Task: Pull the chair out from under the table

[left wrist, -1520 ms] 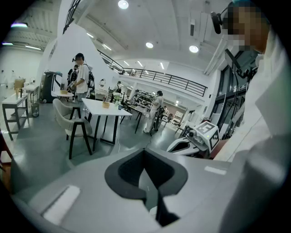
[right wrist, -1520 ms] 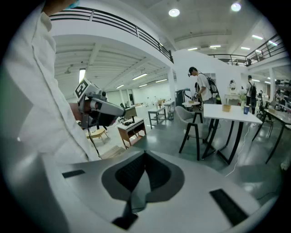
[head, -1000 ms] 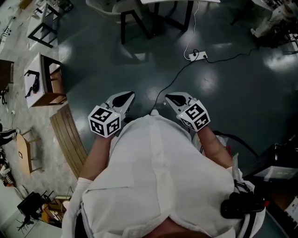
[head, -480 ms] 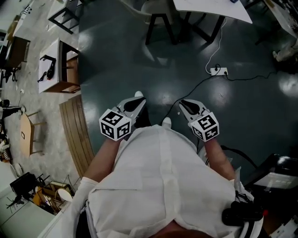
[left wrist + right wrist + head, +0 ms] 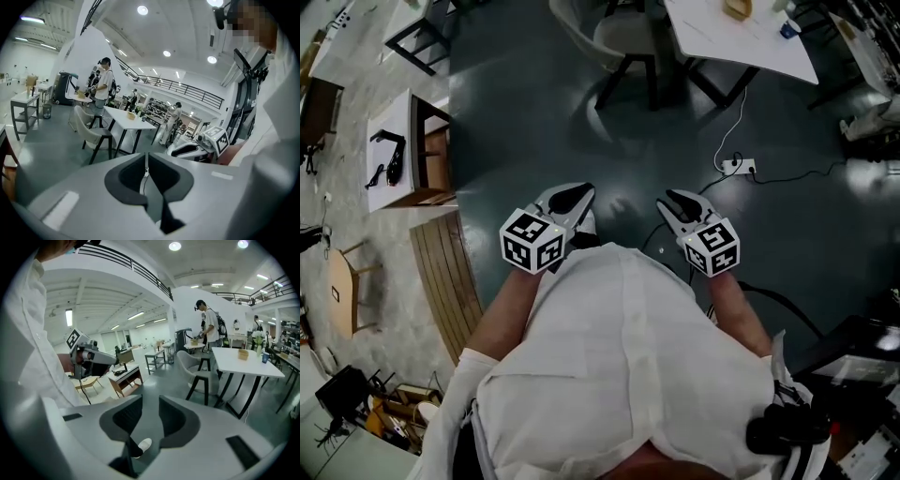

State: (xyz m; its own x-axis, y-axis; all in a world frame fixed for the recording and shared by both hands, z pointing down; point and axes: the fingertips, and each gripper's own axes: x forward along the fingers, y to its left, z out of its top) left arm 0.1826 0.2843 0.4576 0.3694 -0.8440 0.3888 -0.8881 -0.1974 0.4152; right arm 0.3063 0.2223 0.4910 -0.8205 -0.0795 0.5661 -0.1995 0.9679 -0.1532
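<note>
While both grippers hang well short of it, the chair [image 5: 619,42] stands at 12 o'clock in the head view. It is close against the 9 o'clock end of the white surface [image 5: 741,42]. I cannot tell whether its seat reaches under the top.

Looks: pale one-piece curved shell, backrest wrapping round the seat, dark straight splayed legs. The backrest faces away from the surface.

Handling, as a guess: fairly light, stiff, with a smooth shell that may be slippery. The top rim of the backrest is the best place to pinch. The legs should slide on the glossy dark floor [image 5: 534,122], though a high pull could tip it.

The left gripper [image 5: 577,192] has its fingers clenched together on nothing. The right gripper [image 5: 675,199] has its fingers released, a little apart, with only floor between them. Both sit at the chair's 6 o'clock and point roughly its way.
</note>
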